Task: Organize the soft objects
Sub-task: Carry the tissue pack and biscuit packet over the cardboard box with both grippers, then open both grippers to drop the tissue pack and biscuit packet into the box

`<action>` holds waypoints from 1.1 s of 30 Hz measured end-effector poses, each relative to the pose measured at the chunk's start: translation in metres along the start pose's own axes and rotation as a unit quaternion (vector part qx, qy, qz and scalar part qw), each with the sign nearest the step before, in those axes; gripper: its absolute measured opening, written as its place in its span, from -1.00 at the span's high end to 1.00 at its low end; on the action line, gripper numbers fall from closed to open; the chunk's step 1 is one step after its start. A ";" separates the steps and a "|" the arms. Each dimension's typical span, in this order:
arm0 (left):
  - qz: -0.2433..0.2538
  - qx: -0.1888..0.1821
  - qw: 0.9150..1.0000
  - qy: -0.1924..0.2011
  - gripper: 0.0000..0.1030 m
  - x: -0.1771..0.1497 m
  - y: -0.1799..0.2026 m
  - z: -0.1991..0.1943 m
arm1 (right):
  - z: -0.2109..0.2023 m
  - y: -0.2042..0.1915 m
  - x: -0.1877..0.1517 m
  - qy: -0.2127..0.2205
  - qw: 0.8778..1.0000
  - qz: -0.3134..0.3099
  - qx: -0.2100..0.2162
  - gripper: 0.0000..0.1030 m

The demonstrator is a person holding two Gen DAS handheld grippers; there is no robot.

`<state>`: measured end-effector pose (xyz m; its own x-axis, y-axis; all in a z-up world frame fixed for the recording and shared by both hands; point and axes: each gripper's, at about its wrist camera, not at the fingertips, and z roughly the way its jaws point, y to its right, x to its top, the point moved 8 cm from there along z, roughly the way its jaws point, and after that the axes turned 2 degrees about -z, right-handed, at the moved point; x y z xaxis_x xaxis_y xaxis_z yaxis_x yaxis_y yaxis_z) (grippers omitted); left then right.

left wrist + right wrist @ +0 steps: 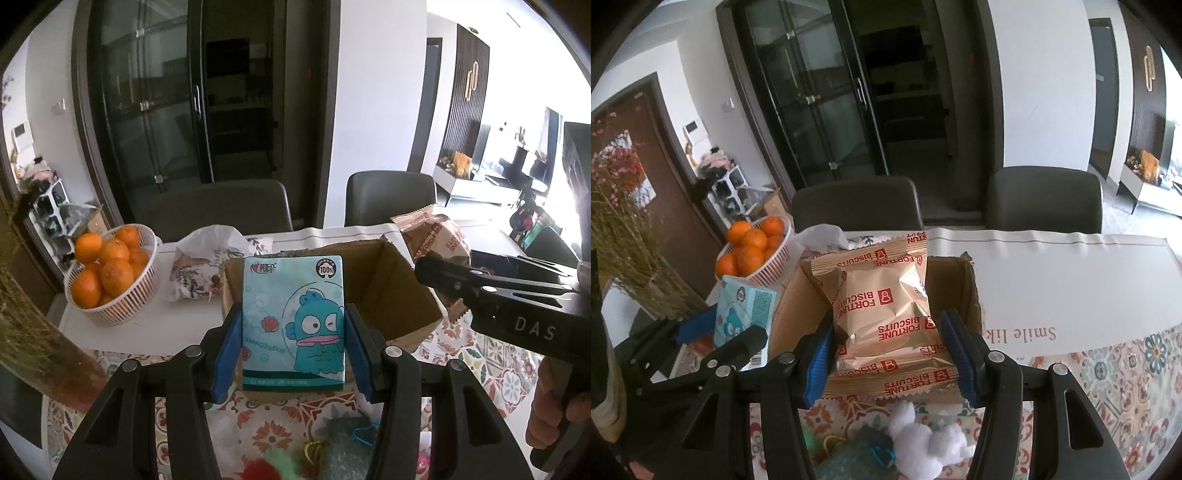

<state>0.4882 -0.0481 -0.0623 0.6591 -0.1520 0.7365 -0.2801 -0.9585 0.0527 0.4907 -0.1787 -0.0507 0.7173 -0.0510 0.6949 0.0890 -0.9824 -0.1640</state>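
My left gripper is shut on a blue tissue pack with a cartoon fish and holds it upright over the near side of an open cardboard box. My right gripper is shut on a gold Fortune Biscuits bag and holds it above the same box. The tissue pack shows at the left in the right wrist view. The right gripper's body reaches in from the right with the biscuit bag behind it.
A white basket of oranges and a floral cloth pouch stand left of the box. A white plush, bubble wrap and small soft items lie on the patterned cloth below the grippers. Dried flowers stand left. Two chairs sit behind the table.
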 end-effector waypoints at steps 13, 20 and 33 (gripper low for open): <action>0.023 0.006 0.998 -0.062 0.00 0.001 -0.007 0.057 | 0.063 0.015 -0.006 -0.079 0.997 -0.006 -0.009 -0.11; 0.031 0.014 0.995 -0.092 0.00 -0.003 -0.011 0.080 | 0.084 0.021 -0.011 -0.108 0.994 -0.013 -0.016 -0.11; 0.041 0.020 0.992 -0.118 -0.22 -0.007 -0.013 0.097 | 0.099 0.026 -0.013 -0.129 0.992 -0.001 -0.006 -0.27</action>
<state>0.5550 -0.0584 -0.1334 0.7812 -0.2769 0.5594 -0.3139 -0.9489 -0.0314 0.5520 -0.1854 -0.1338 0.8703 -0.0026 0.4926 0.0838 -0.9846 -0.1533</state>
